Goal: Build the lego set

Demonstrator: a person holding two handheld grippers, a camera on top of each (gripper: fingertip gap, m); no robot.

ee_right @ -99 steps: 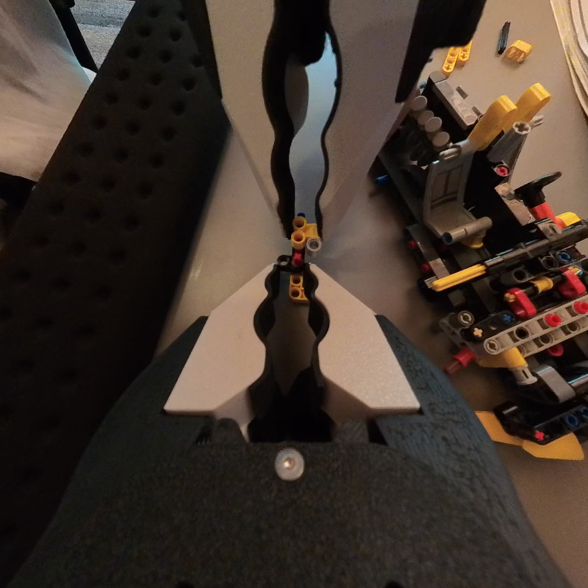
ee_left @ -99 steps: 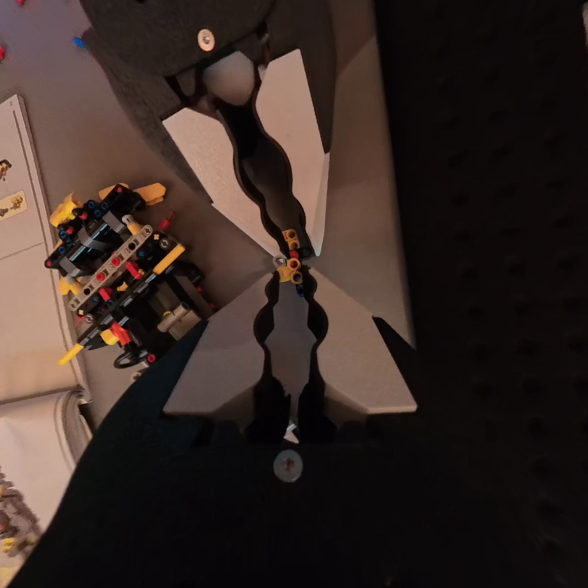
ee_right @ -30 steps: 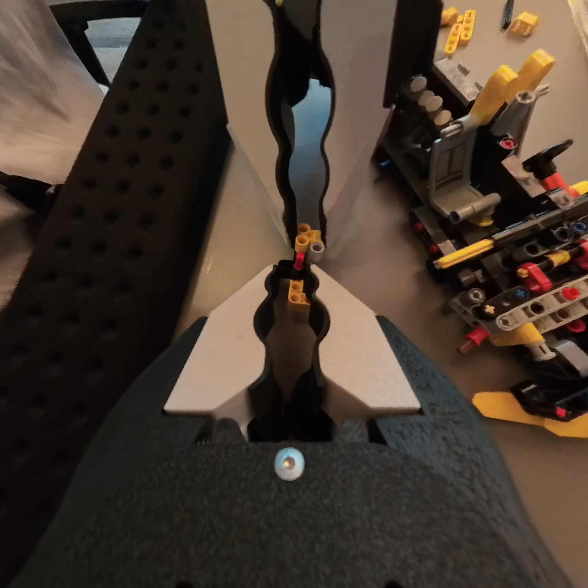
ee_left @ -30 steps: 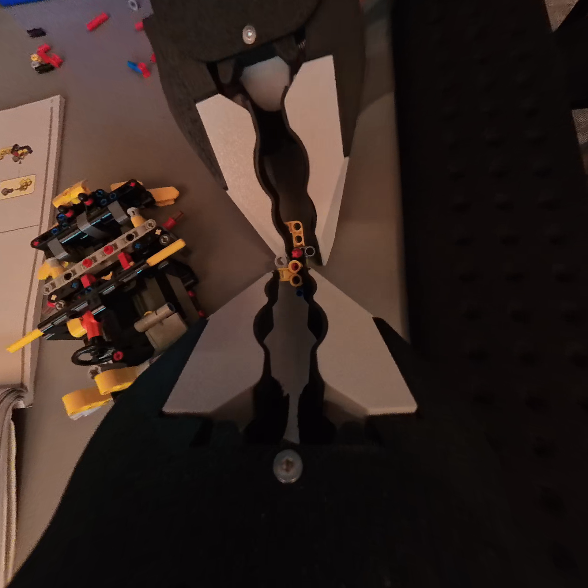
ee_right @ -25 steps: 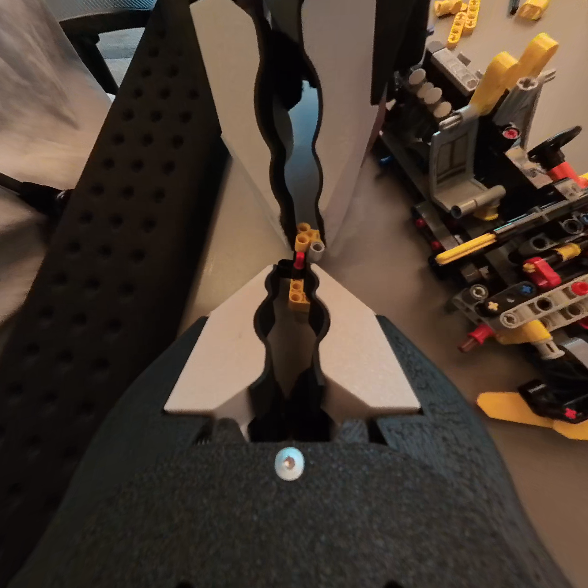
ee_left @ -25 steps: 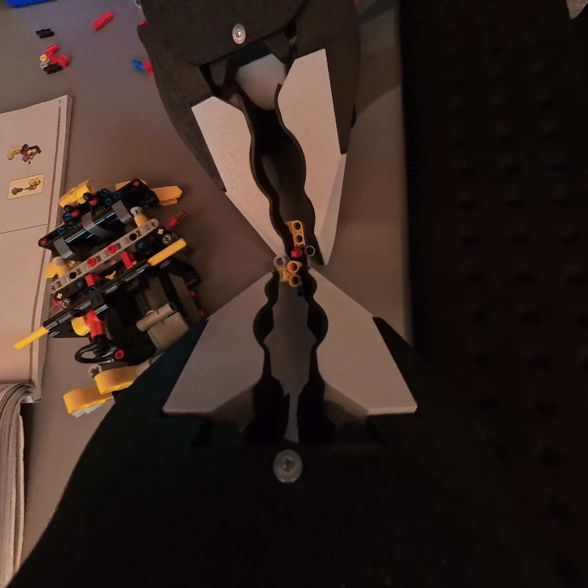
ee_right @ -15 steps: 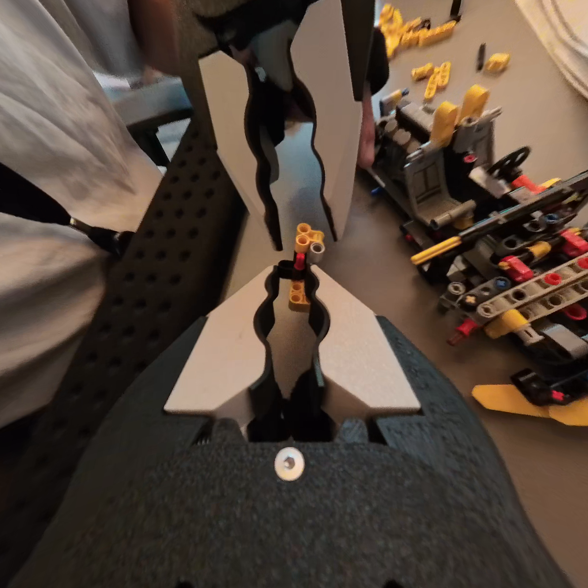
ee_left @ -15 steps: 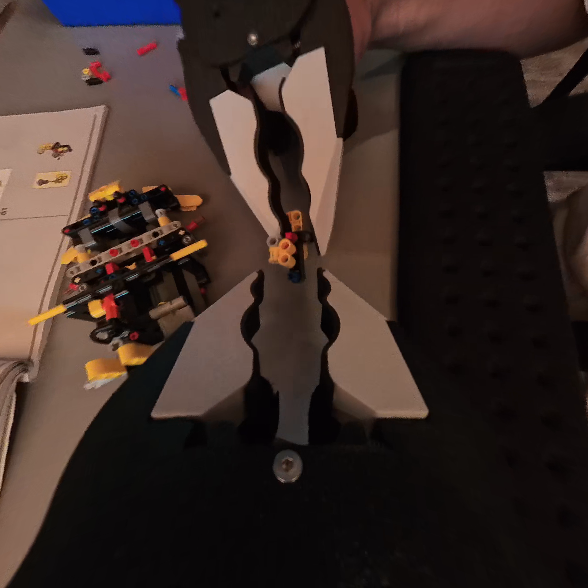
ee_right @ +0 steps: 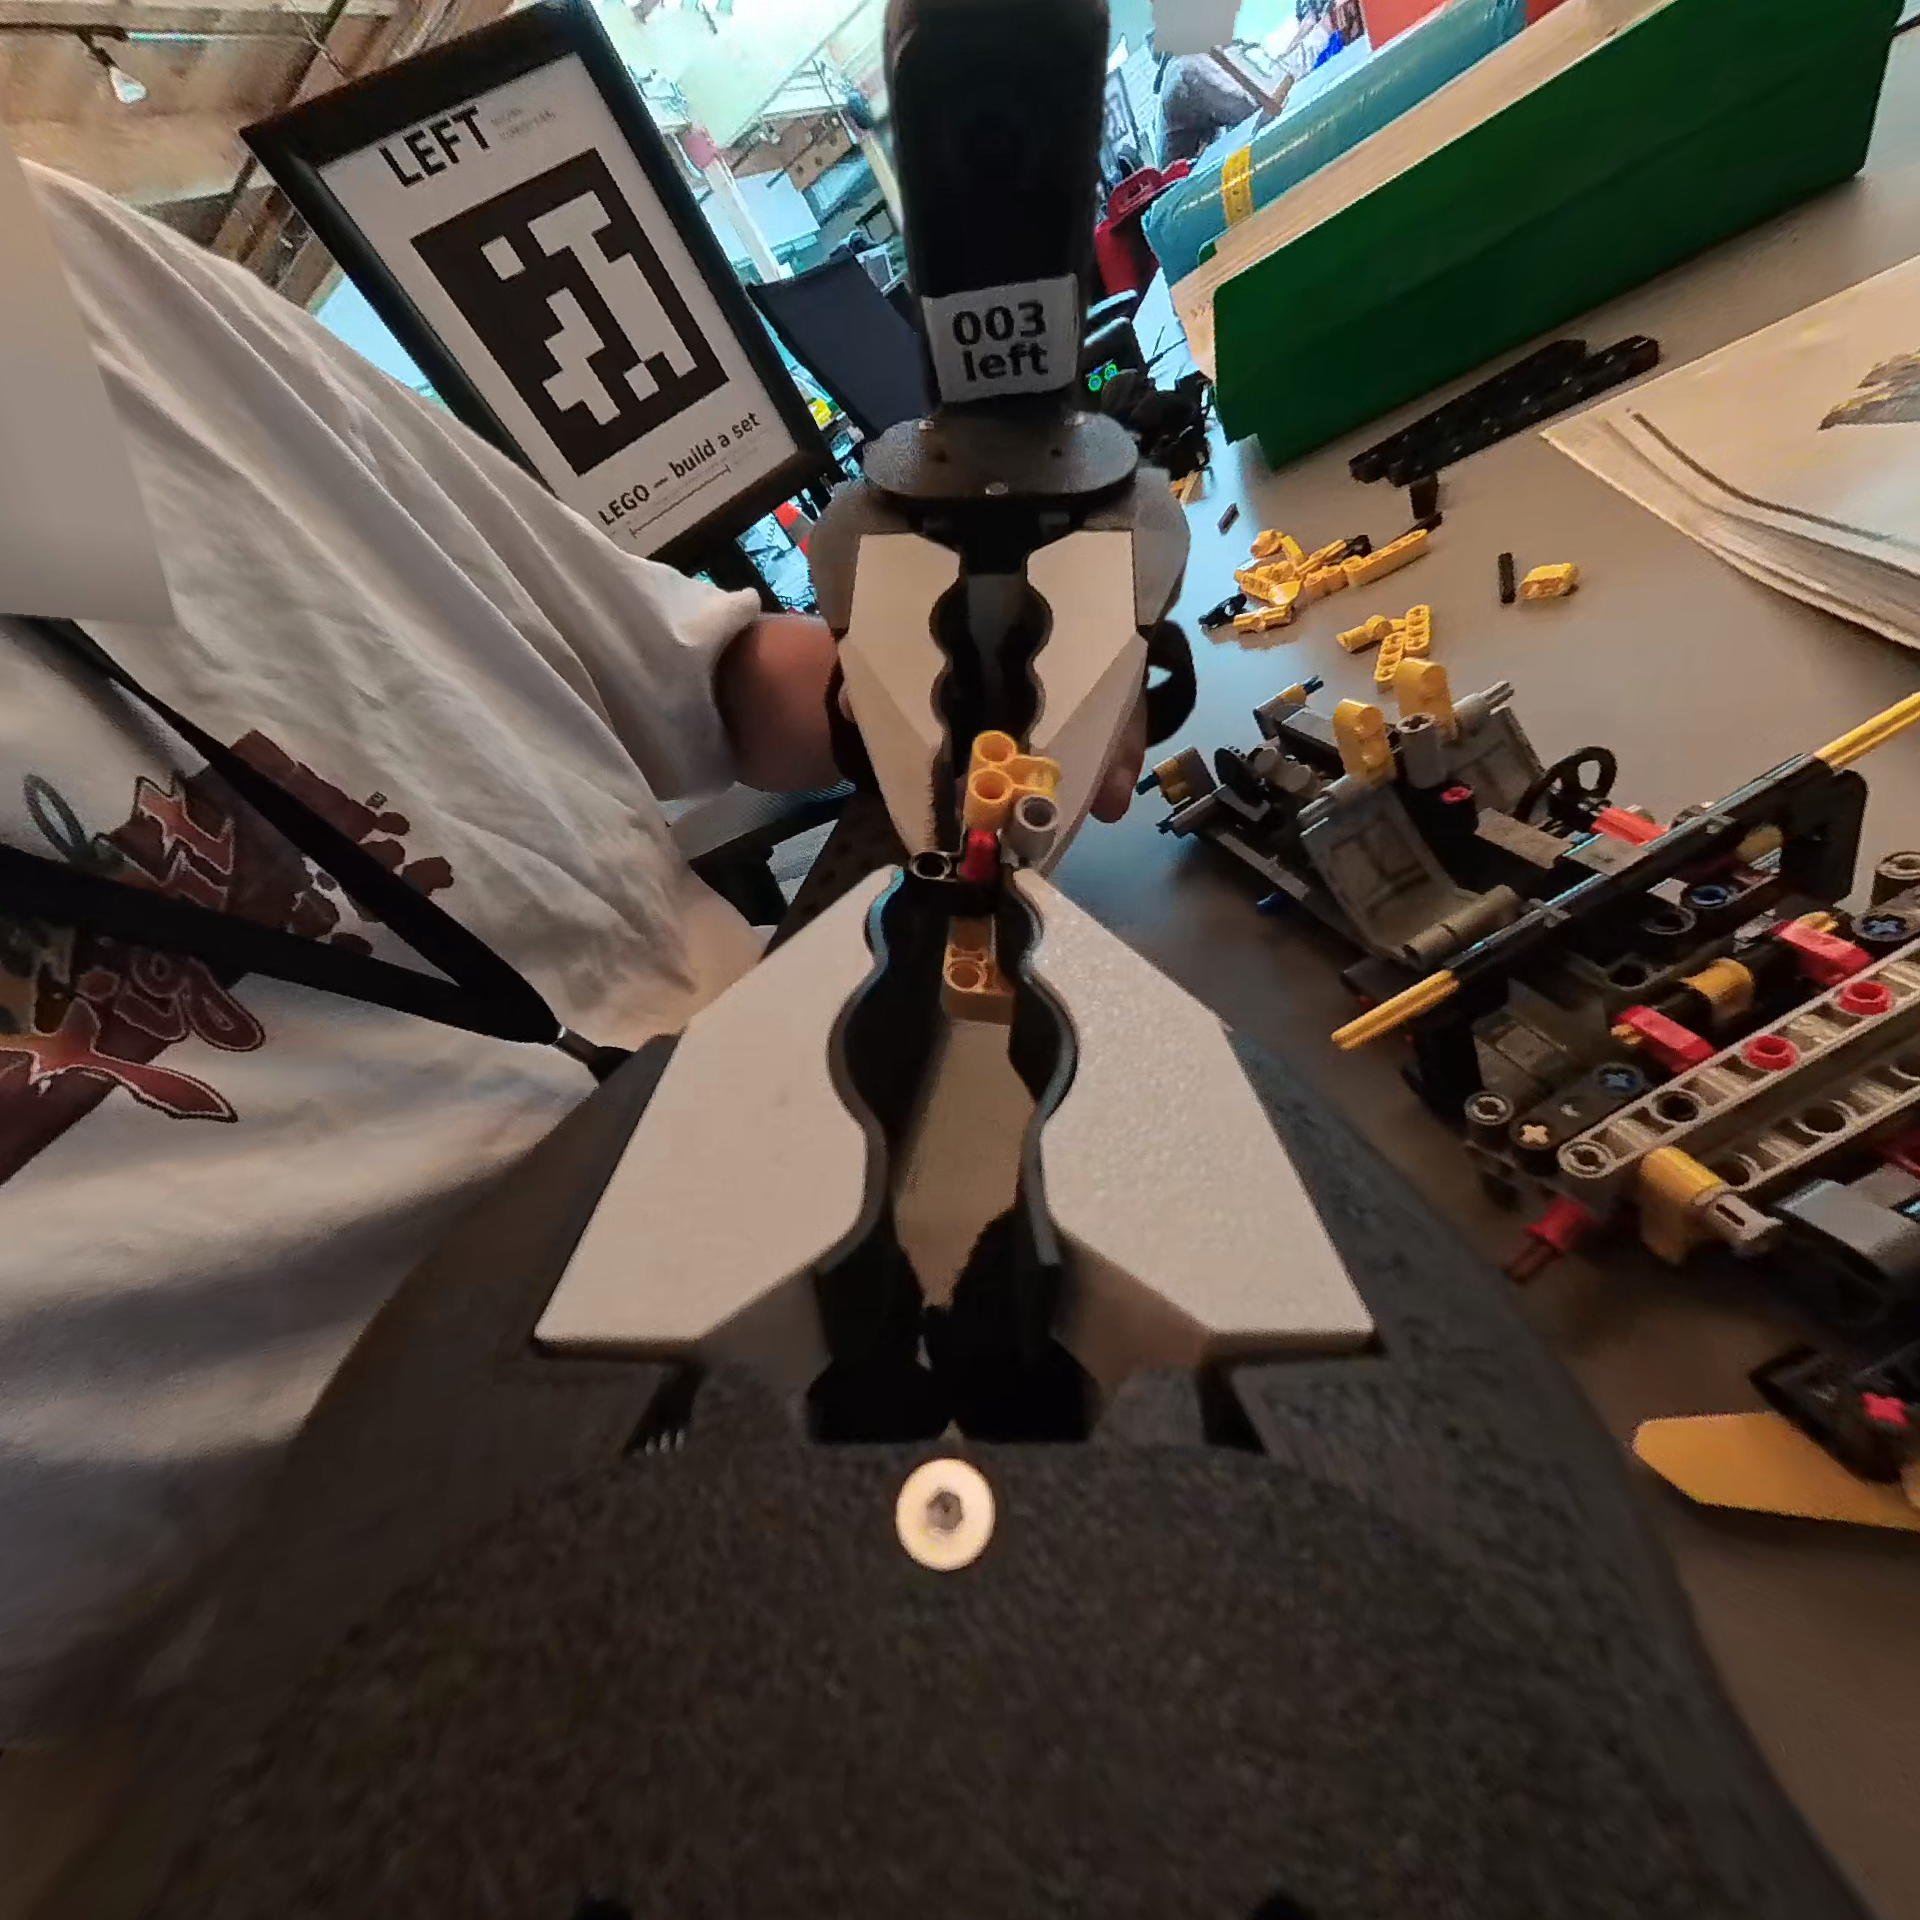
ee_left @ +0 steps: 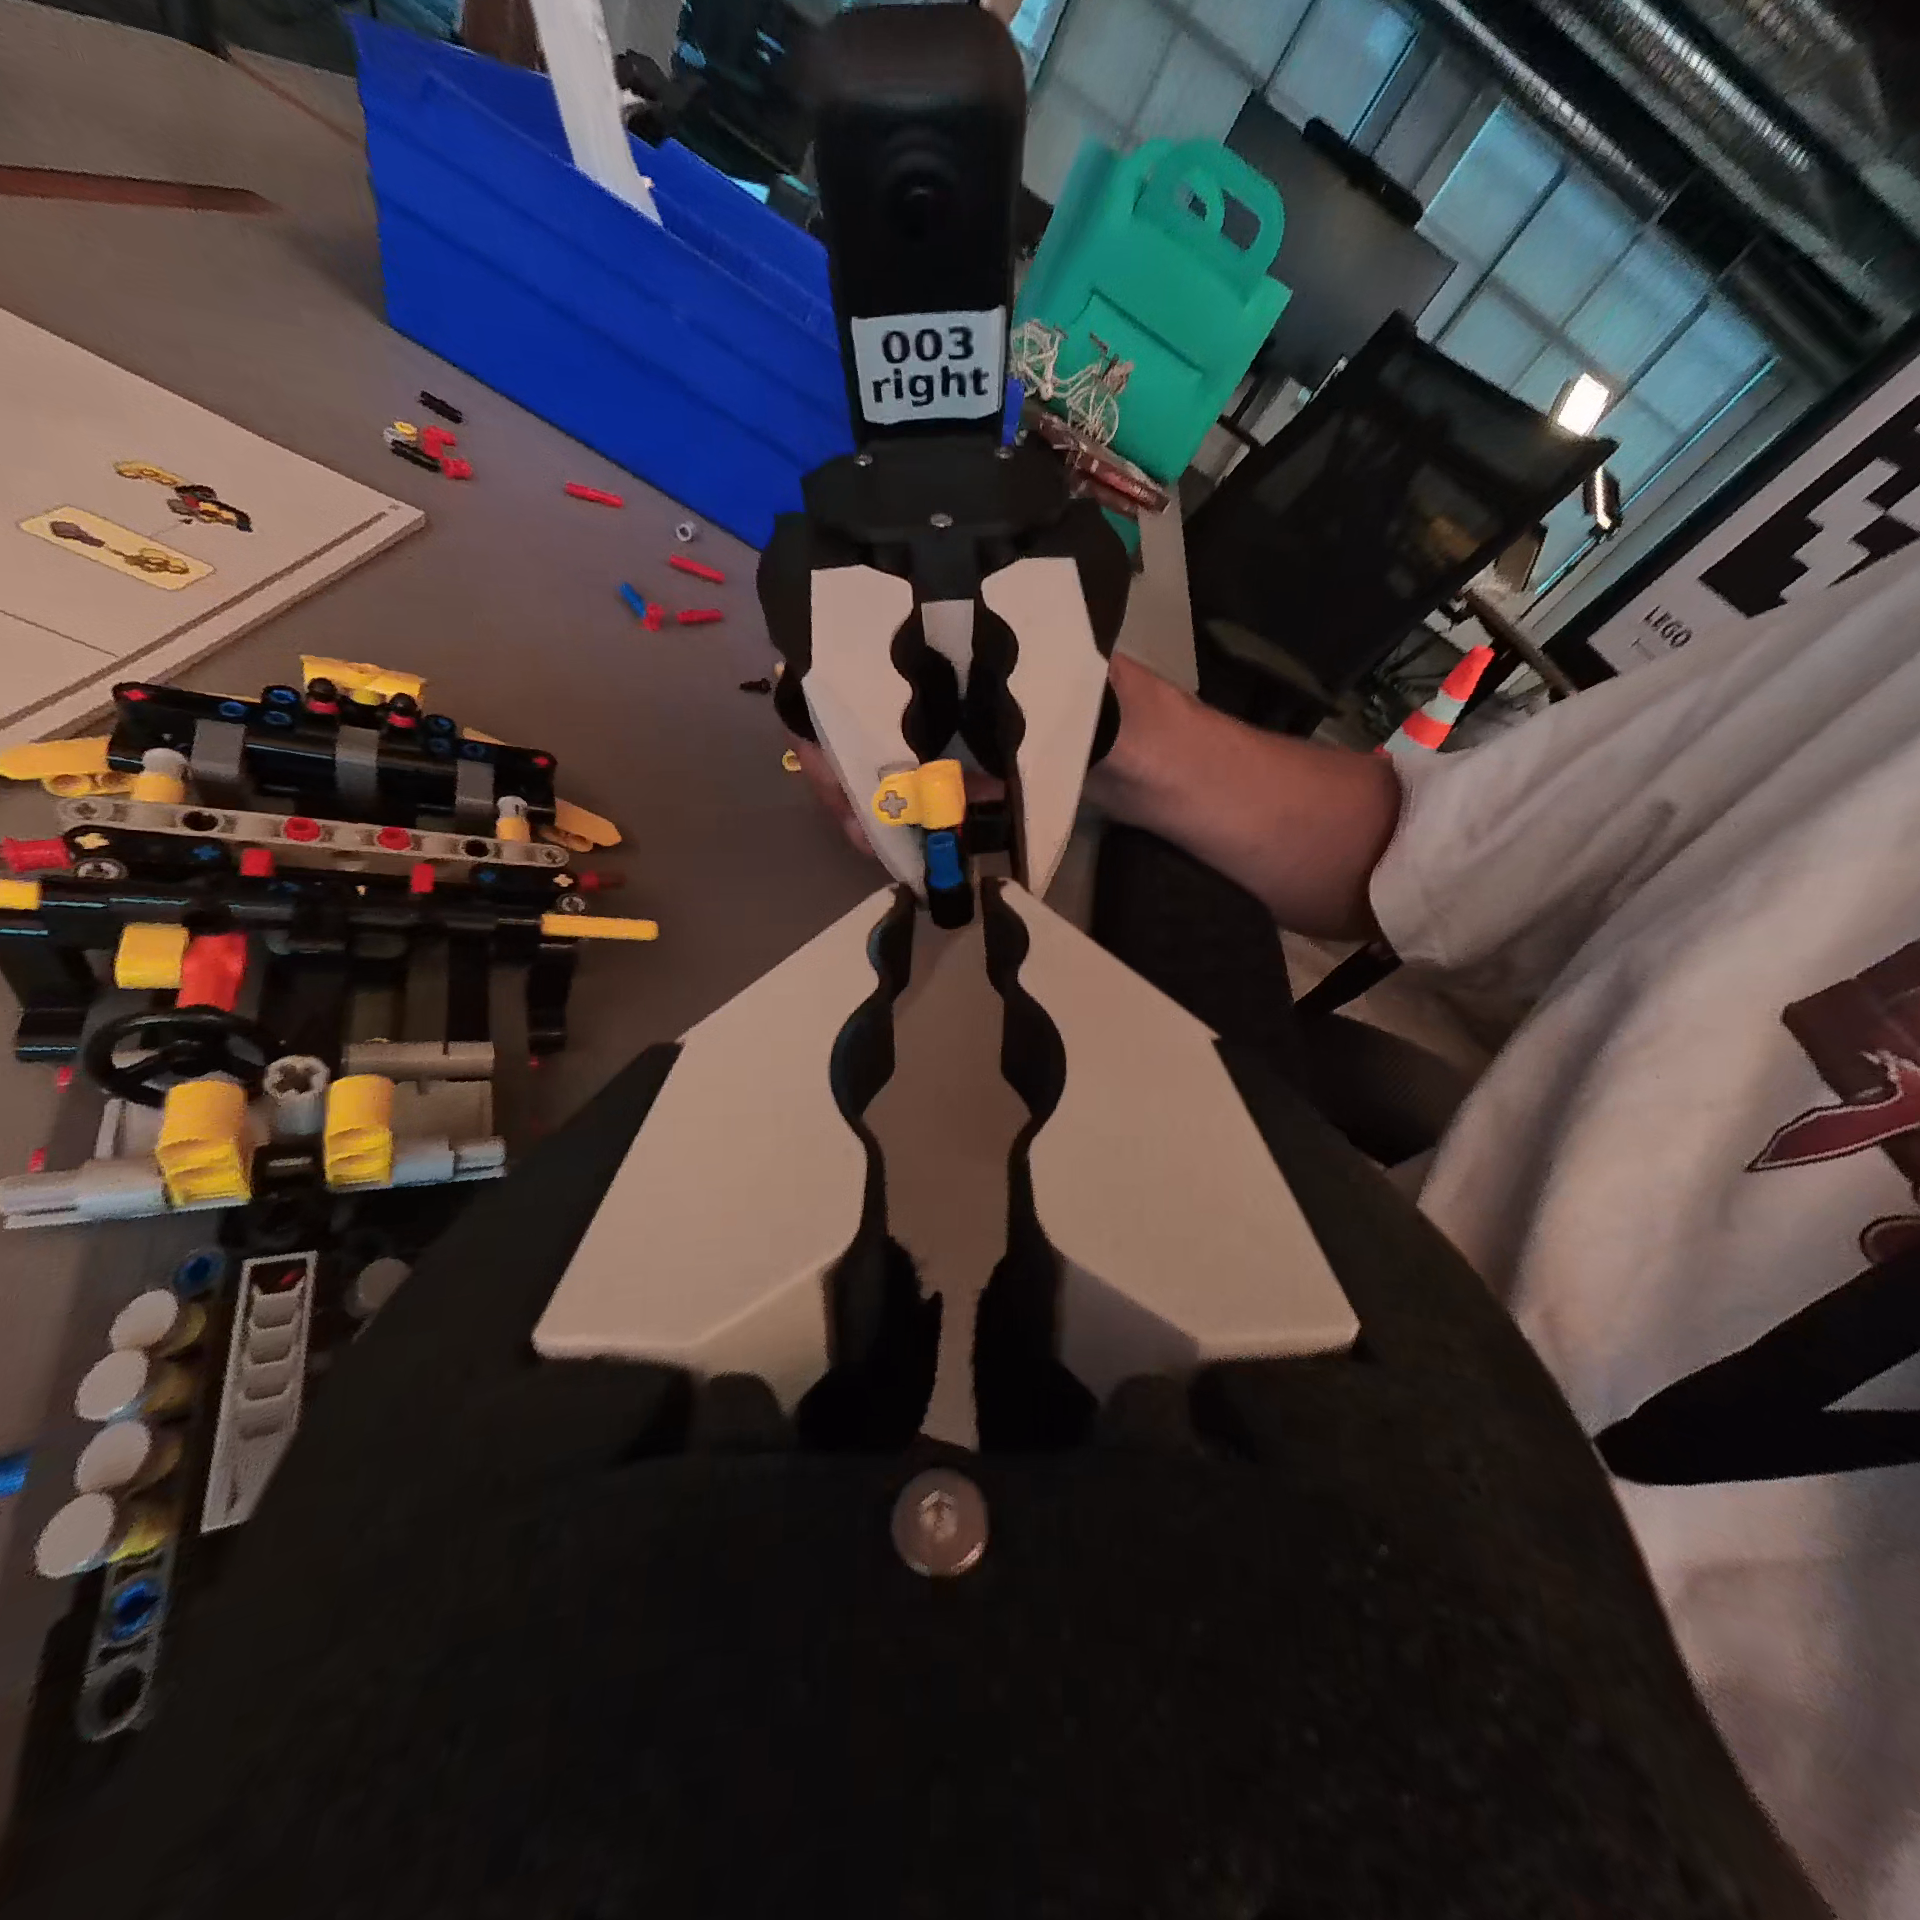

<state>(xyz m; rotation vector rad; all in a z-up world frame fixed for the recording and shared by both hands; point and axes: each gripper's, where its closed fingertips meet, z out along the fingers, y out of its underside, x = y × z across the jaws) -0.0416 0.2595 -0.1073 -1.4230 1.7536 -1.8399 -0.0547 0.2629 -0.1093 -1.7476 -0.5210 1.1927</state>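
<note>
A small lego assembly of yellow connectors [ee_left: 914, 802], a blue pin and a black piece hangs in the air between both grippers. My left gripper [ee_left: 948, 894] is shut on its black near end. My right gripper [ee_right: 961, 878] is shut on its other end, with a tan piece between the pads. In the right wrist view the yellow connectors [ee_right: 997, 784] and a grey bush stick out toward the left gripper [ee_right: 987, 847]. The right gripper [ee_left: 966, 868] faces me tip to tip in the left wrist view. The black, grey and yellow vehicle model [ee_left: 312, 831] lies on the table [ee_left: 644, 790]. It also shows in the right wrist view [ee_right: 1610, 935].
An open instruction booklet [ee_left: 156, 499] and a blue bin [ee_left: 582, 281] lie beyond the model, with loose red and blue pins [ee_left: 675, 603]. Loose yellow pieces [ee_right: 1340, 566], a green bin [ee_right: 1507, 208] and a booklet [ee_right: 1766, 468] show in the right wrist view. The person's white shirt [ee_right: 312, 623] is close by. The grippers are tip to tip, or close to it.
Both grippers have tilted up from facing the table to nearly level and lifted the small assembly. My left gripper opened half a second ago and is now shut on the assembly again.
</note>
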